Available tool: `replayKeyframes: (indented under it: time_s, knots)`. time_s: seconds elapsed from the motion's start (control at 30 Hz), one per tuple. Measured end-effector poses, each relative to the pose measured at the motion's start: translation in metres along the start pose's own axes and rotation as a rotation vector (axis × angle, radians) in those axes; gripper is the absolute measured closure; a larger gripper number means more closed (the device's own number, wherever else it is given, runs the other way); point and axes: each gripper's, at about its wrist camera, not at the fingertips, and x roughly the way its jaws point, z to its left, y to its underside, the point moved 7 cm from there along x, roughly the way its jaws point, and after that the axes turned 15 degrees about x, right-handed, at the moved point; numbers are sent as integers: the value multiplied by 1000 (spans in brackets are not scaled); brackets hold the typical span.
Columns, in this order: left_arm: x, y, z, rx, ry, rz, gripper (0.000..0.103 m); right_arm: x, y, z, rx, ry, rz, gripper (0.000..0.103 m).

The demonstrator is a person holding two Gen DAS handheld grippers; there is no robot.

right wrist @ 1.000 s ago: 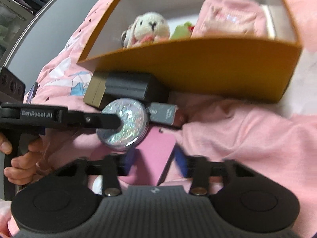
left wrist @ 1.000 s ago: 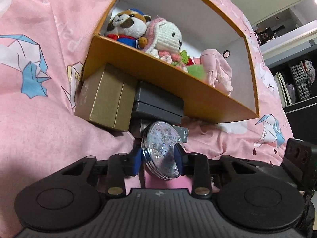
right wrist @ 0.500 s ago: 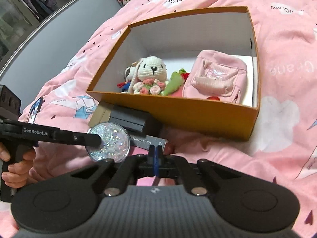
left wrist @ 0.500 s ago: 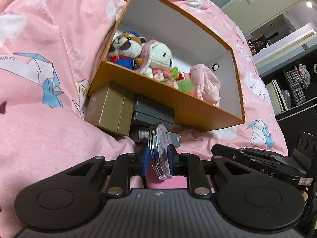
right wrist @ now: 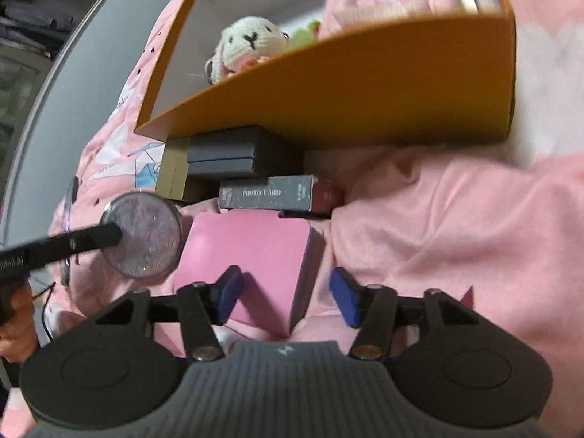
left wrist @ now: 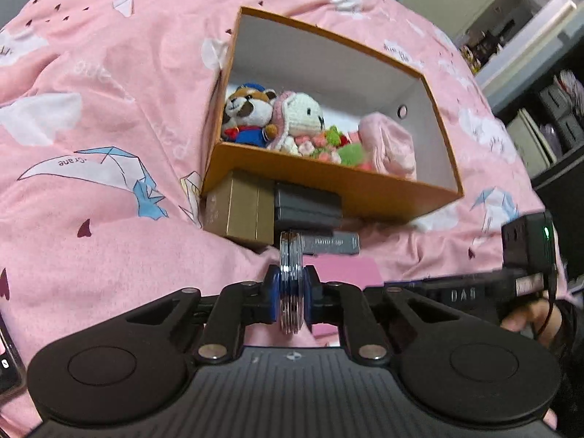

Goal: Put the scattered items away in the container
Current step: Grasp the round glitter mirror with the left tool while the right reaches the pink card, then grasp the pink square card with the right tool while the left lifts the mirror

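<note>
My left gripper (left wrist: 291, 294) is shut on a round glitter disc (left wrist: 291, 255), held edge-on above the pink bedspread; in the right wrist view the disc (right wrist: 142, 235) shows its flat face. The orange container (left wrist: 328, 182) lies beyond it, holding a raccoon plush (left wrist: 248, 113), a white bunny (left wrist: 303, 116) and a pink pouch (left wrist: 390, 146). My right gripper (right wrist: 287, 297) is low over a pink box (right wrist: 252, 252). Its jaws are opening, and the box lies between the blue pads (right wrist: 228, 294) without being pressed.
A gold box (left wrist: 237, 211), a black box (left wrist: 306, 208) and a grey photo card box (right wrist: 266, 191) sit packed against the container's (right wrist: 365, 91) front wall. Rumpled pink bedspread (right wrist: 456, 219) surrounds everything. Dark shelving (left wrist: 547, 135) stands at the far right.
My left gripper closed on the glitter disc and lifted it, turning it edge-on. My right gripper shut, then opened wide as it dropped close over the pink box.
</note>
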Motion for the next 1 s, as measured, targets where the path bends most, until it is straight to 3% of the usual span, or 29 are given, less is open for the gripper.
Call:
replayKeyframes:
  time_s: [0.27,0.53,0.8,0.93,1.0]
  knots:
    - [25,10,7,-58,6,44,87,14,-2,0,36,-64,21,33]
    - [26,14,2,-42,5,46,87,-5,-1,15,-85,-24,-16,56]
    - [24,14,4,-35,-22,47,86,-39,2,55,-190,-115,-91,57]
    - [23,16,7,-40,-35,48,85,-30,-1,58,-193,-77,-106,57]
    - [21,17,8,-45,-37,46,85,-29,-4,58,-170,-90,-114,64]
